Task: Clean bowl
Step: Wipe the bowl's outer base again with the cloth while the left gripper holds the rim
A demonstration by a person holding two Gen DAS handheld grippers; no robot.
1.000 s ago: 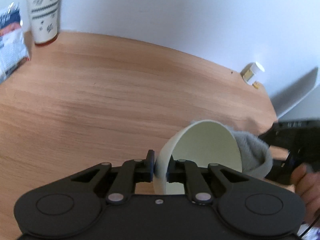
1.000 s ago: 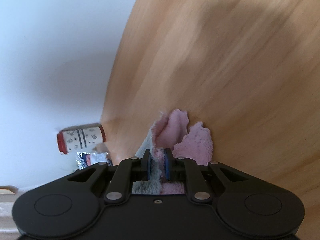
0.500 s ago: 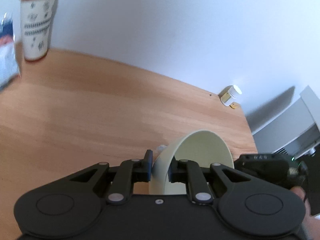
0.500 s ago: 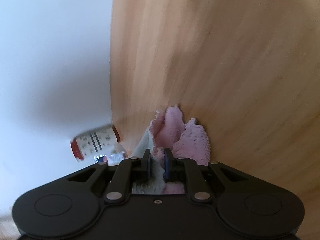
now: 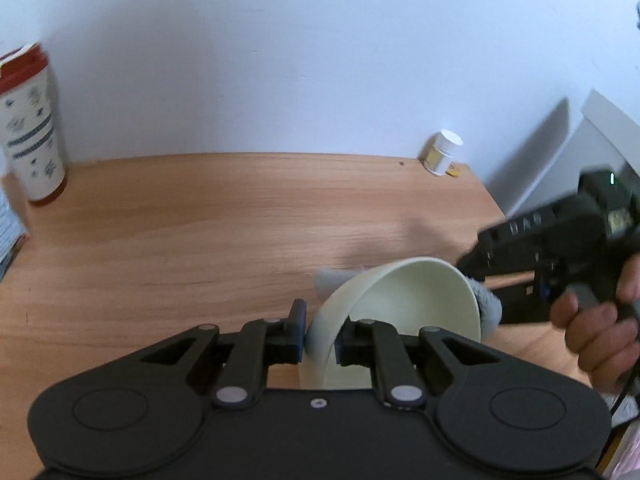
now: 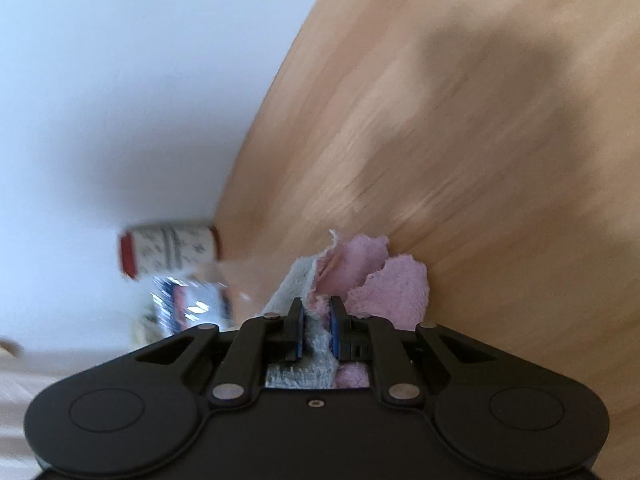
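Lifting the pale green round bowl (image 5: pixel 404 312) off the wooden table (image 5: pixel 200 232), your left gripper (image 5: pixel 320 336) pinches its rim; your right gripper (image 6: pixel 316 328), clamped on the pink-and-grey terry cloth (image 6: pixel 384 284), has left the bowl's inside for its outer far edge, so wiping continues outside

The right hand-held gripper (image 5: pixel 478 276) body reads "DAS".

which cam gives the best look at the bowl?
Left wrist. The pale green bowl sits tilted on its side, its wall pinched in the left tongs, inside and rim visible, grey cloth at its far edge. The right wrist view shows no bowl, only the pink-and-grey cloth and table.
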